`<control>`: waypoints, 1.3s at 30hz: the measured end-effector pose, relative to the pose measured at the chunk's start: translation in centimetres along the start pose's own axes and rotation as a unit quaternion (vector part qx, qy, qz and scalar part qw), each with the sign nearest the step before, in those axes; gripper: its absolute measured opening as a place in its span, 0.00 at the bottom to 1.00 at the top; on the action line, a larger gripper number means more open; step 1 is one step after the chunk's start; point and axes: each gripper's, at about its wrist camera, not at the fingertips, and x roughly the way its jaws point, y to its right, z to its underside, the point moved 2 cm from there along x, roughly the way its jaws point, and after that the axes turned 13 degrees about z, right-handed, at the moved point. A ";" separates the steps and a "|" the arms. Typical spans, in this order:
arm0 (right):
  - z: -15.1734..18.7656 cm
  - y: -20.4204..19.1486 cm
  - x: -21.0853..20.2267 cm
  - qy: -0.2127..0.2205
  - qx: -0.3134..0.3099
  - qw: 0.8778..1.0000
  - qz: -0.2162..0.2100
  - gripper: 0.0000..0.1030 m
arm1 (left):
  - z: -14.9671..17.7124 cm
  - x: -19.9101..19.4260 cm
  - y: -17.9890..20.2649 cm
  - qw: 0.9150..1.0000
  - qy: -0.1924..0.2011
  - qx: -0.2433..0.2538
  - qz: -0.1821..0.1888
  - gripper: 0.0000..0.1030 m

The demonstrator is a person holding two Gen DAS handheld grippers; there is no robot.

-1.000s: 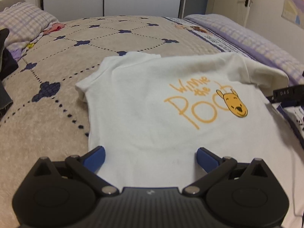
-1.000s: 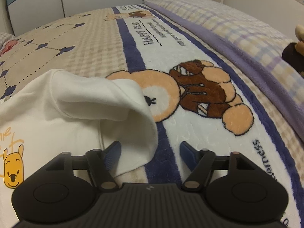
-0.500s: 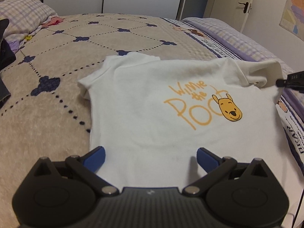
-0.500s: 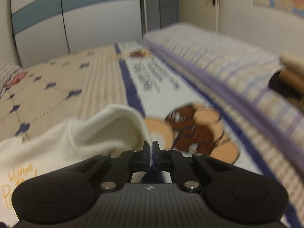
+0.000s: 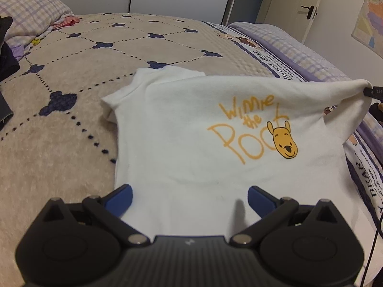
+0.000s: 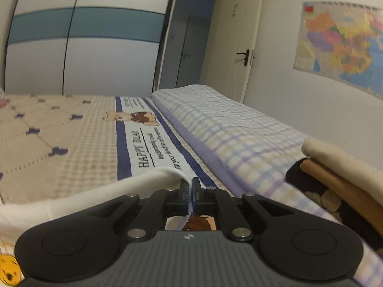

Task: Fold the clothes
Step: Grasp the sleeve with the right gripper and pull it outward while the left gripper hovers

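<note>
White T-shirt (image 5: 191,129) laid print-up on quilted bedspread (image 5: 71,55); yellow lettering and bear face seen on chest. Right sleeve (image 5: 344,91) lifted clear of bed, pinched at its edge by right gripper (image 6: 191,191), jaws clenched on fabric. Left gripper (image 5: 189,198) held over lower hem, jaws spread wide, blue pads (image 5: 119,197) positioned above cloth, nothing gripped. Stack of folded clothes (image 6: 335,167) noted on checked blanket (image 6: 227,124) at right.
</note>
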 end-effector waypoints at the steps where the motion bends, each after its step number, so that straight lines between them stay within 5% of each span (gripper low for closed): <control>1: 0.2 -0.2 0.2 -0.012 -0.005 1.000 -0.006 0.04 | 0.0 0.0 0.0 1.000 0.000 0.000 0.000 1.00; 4: 0.9 0.0 1.5 -0.068 0.020 0.997 -0.027 0.11 | 0.0 -0.1 0.1 1.000 -0.001 0.001 0.000 1.00; 8: 2.0 1.4 3.3 -0.148 0.087 0.984 -0.051 0.33 | 0.0 -0.1 0.0 1.000 -0.001 -0.001 0.001 1.00; 16: 5.4 1.5 4.9 -0.274 0.161 0.944 -0.090 0.34 | 0.0 -0.2 0.1 1.000 -0.002 -0.001 0.001 1.00; 19: 6.1 0.4 4.4 -0.287 0.151 0.941 -0.099 0.34 | 0.0 -0.2 0.1 1.000 -0.003 0.001 0.001 1.00; 24: 6.7 -1.6 3.7 -0.280 0.109 0.948 -0.103 0.31 | 0.1 -0.2 0.1 1.000 -0.002 -0.001 0.001 1.00; 26: 6.7 -1.9 3.7 -0.274 0.099 0.952 -0.095 0.12 | 0.1 -0.2 0.1 1.000 -0.002 -0.002 0.001 1.00; 28: 6.5 -1.4 4.0 -0.271 0.113 0.951 -0.096 0.06 | 0.1 -0.3 0.0 1.000 -0.001 -0.005 0.003 1.00; 31: 5.8 -0.3 4.3 -0.255 0.135 0.953 -0.093 0.05 | 0.0 -0.4 -0.2 1.000 0.000 -0.011 0.007 1.00; 39: 2.9 1.3 3.3 -0.145 0.079 0.986 -0.010 0.05 | -0.3 -0.9 -0.7 0.999 0.006 -0.035 0.017 1.00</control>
